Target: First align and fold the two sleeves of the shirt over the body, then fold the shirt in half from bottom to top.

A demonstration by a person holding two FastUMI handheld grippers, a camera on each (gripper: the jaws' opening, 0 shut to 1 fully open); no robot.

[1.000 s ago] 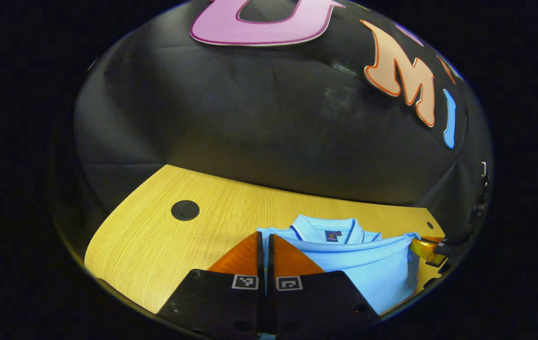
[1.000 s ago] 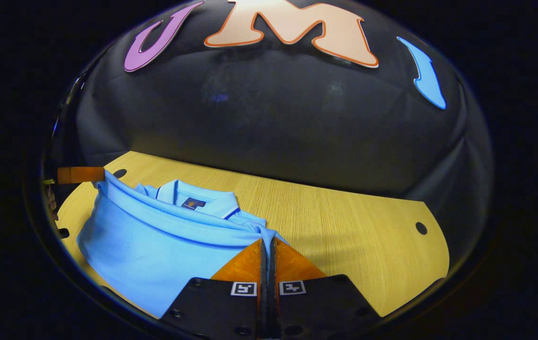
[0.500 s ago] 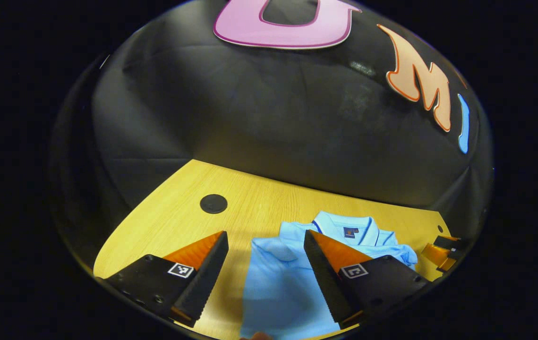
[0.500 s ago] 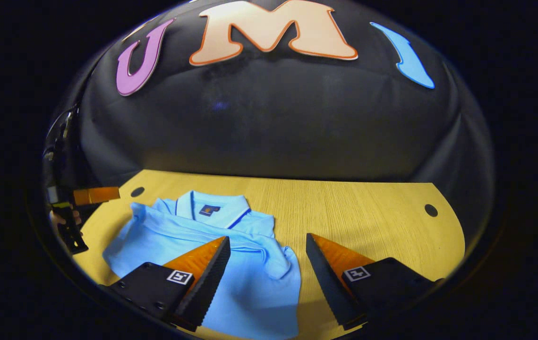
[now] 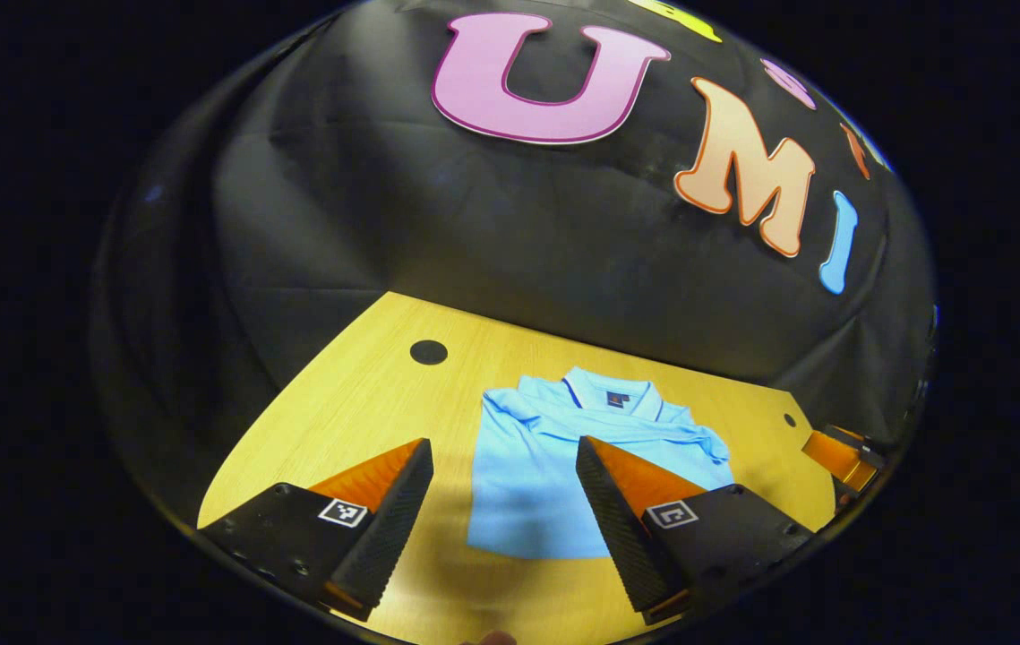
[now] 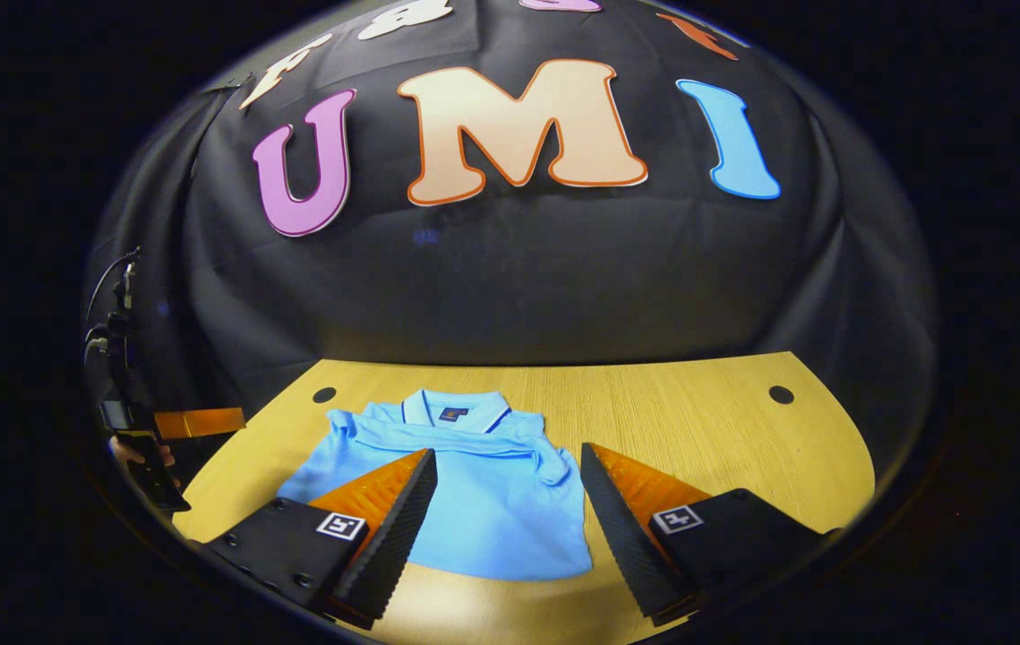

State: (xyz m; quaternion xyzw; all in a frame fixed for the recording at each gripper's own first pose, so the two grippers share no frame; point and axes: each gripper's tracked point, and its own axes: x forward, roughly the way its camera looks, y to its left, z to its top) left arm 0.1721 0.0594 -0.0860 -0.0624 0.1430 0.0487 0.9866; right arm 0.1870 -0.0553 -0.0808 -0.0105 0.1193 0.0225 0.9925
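- Left gripper view: the left gripper (image 5: 502, 502) hangs above the wooden table (image 5: 339, 421) with its two fingers spread wide apart, nothing between them.
- Ahead of that gap, and somewhat toward its right finger, lies the light blue shirt (image 5: 554, 466), folded into a compact rectangle flat on the table, collar (image 5: 610, 394) at the far end.
- A folded band of cloth runs across the shirt just below the collar.
- Beyond the left finger a dark round hole (image 5: 428, 352) sits in the tabletop, well apart from the shirt.
- Far off past the right finger, at the table's edge, the right gripper (image 5: 841, 452) shows, clear of the shirt.
- Right gripper view: the right gripper (image 6: 504, 511) is likewise held open above the table (image 6: 698, 430), fingers far apart and gripping nothing.
- The shirt (image 6: 474, 502) lies ahead of the gap and extends behind the left finger, its near hem straight, collar (image 6: 454, 410) farthest away.
- Off beyond the left finger, the left gripper (image 6: 196, 423) and the hand (image 6: 138, 452) holding it show at the table's edge, apart from the shirt.
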